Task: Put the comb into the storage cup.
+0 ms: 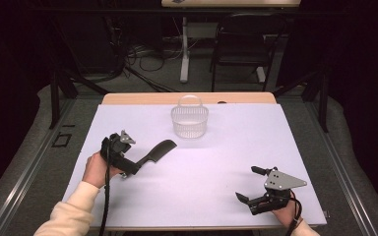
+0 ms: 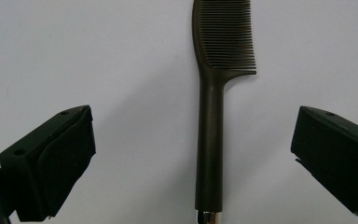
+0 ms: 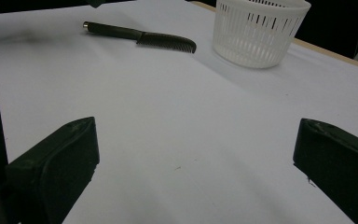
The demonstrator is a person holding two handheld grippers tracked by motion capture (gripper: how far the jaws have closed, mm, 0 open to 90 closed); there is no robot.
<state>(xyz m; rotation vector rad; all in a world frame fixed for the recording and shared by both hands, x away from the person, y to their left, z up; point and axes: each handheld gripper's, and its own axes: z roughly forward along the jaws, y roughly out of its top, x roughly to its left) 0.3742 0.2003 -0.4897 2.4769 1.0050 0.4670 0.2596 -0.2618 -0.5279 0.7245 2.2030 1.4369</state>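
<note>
1. White sheeting covers the table (image 1: 187, 196), whose wooden far edge shows at the upper middle of the high view; behind it the room is dark, with a folding chair (image 1: 243, 44), a white table leg and loose cables on the floor.
2. On that sheet lies a dark comb (image 1: 158, 150), left of centre in the high view, handle toward the lower left and teeth toward the upper right.
3. In the left gripper view the comb (image 2: 210, 140) runs straight up the middle of the frame, teeth at the top, a small metal cap at the bottom edge.
4. Over the handle end sits the left gripper (image 1: 128, 167), its jaws spread wide. In its own view one jaw stands at the lower left and one at the lower right, both clear of the handle and gripping nothing.
5. Nothing lies between those jaws and the comb.
6. Beyond the comb, at upper centre of the high view, stands a white slotted basket (image 1: 189, 122) with a hoop handle, near the comb's teeth yet apart from them.
7. At the lower right of the high view, well apart from the comb, the right gripper (image 1: 250, 184) is wide open and empty.
8. From the right gripper view, bare sheet stretches to the comb (image 3: 140, 35) at upper left and the basket (image 3: 256, 37) at upper right.
</note>
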